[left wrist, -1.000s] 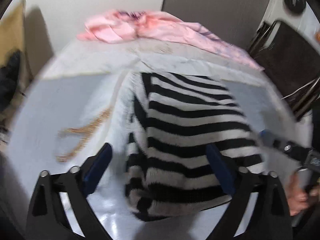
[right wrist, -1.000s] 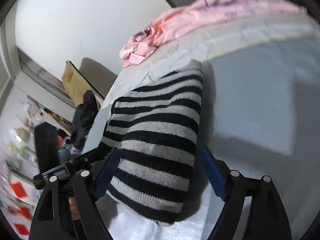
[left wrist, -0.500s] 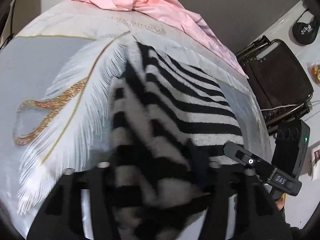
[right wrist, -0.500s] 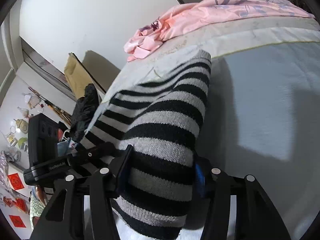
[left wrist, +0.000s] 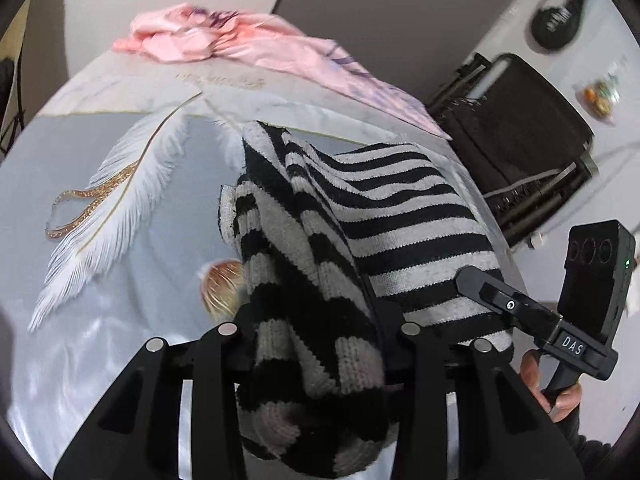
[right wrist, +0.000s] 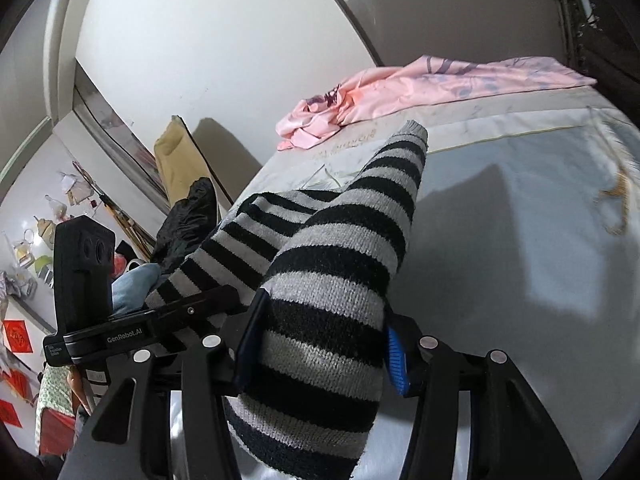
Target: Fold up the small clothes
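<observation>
A black-and-grey striped knit garment (left wrist: 360,216) hangs lifted above the bed, bunched between both grippers. My left gripper (left wrist: 316,320) is shut on its near left edge. My right gripper (right wrist: 320,332) is shut on its near right edge; the garment (right wrist: 344,240) rises away from it to a raised far corner. The right gripper also shows at the right of the left wrist view (left wrist: 520,304), and the left gripper at the left of the right wrist view (right wrist: 160,320).
The bed cover (left wrist: 100,160) is pale grey with a white feather print (left wrist: 120,200). A crumpled pink cloth (left wrist: 224,40) lies at the far edge, also in the right wrist view (right wrist: 400,96). A dark chair (left wrist: 520,136) stands to the right of the bed.
Both grippers went from open around the flat garment to shut on its near edge. They have lifted it off the bed, so the fabric bunches and hangs.
</observation>
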Demonstrator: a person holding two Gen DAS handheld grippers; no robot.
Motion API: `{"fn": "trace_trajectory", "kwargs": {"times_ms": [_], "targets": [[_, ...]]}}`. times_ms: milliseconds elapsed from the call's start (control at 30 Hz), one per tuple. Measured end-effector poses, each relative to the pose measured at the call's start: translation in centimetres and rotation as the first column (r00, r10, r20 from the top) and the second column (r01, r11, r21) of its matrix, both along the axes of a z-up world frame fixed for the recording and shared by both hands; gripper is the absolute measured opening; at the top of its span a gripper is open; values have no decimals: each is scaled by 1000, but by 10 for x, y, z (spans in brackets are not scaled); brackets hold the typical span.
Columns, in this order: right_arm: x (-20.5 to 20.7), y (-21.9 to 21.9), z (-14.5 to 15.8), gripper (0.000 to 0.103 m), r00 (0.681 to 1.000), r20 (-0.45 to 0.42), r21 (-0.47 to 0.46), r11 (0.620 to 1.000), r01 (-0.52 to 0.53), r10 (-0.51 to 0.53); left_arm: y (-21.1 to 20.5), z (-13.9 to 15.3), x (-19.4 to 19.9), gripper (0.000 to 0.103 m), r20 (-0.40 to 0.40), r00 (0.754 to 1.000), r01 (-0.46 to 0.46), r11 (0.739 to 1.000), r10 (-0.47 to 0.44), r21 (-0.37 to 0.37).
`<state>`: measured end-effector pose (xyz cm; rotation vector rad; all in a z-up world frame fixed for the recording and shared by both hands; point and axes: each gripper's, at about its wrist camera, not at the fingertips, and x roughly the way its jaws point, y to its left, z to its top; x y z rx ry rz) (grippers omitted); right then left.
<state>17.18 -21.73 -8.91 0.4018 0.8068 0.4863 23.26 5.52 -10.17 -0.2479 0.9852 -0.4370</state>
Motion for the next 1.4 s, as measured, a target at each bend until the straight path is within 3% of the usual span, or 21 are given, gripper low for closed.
{"fn": "trace_trajectory", "kwargs": {"times_ms": [333, 633, 767, 1000, 1200, 1233, 1400], "targets": [[-69, -22, -8, 53, 1000, 22, 5, 1000, 5, -5, -44, 15, -95, 37, 83, 995, 42, 995, -49, 87], [-87, -34, -63, 54, 994, -103, -21, 999, 25, -27, -66, -22, -136, 37, 43, 994, 88, 983, -96, 161], [-85, -37, -67, 57, 990, -135, -2, 999, 35, -35, -74, -40, -141, 40, 38, 995, 81, 969, -92, 234], [-100, -22, -37, 61, 989, -77, -213, 971, 105, -124, -73, -36, -146, 50, 50, 996, 63, 962, -79, 265], [-118, -24, -7, 63, 984, -102, -222, 968, 117, -142, -69, -9, -170, 68, 146, 988, -8, 940, -44, 340], [-122, -23, 0, 65, 984, -100, -231, 965, 122, -148, -68, -4, -174, 73, 158, 987, -17, 940, -39, 342], [-147, -19, 21, 77, 980, -90, -253, 956, 148, -176, -66, 21, -193, 81, 227, 974, -73, 924, -16, 376]]}}
